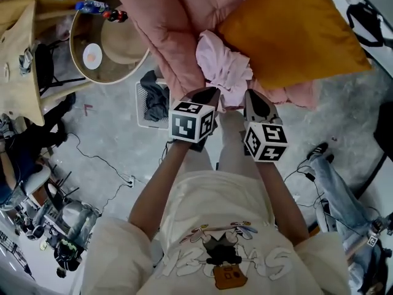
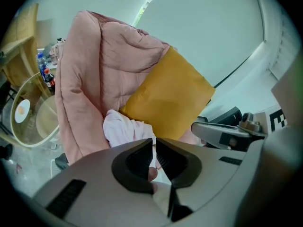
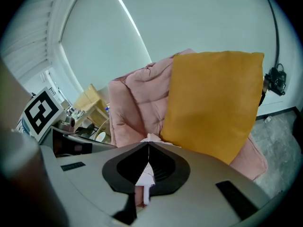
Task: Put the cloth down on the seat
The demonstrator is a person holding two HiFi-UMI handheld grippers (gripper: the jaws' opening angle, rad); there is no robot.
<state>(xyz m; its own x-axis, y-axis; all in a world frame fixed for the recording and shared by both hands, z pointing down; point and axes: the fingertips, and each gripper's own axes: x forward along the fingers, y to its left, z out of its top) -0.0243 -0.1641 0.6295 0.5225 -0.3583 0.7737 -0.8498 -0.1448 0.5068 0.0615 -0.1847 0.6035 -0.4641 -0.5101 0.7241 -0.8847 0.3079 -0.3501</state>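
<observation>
Pink cloth [image 1: 224,66] bunched on seat [image 1: 178,35] beside cushion [image 1: 288,32]; left gripper [image 1: 206,94] and right gripper [image 1: 255,99] both clamp it (placing step, likely); next: open both jaws.

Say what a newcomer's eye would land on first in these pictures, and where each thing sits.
The big mustard cushion stands out first, leaning on the back of the pink padded seat. In front of it is a crumpled pale pink cloth. The left gripper and the right gripper are side by side, both shut on the cloth's near edge.
</observation>
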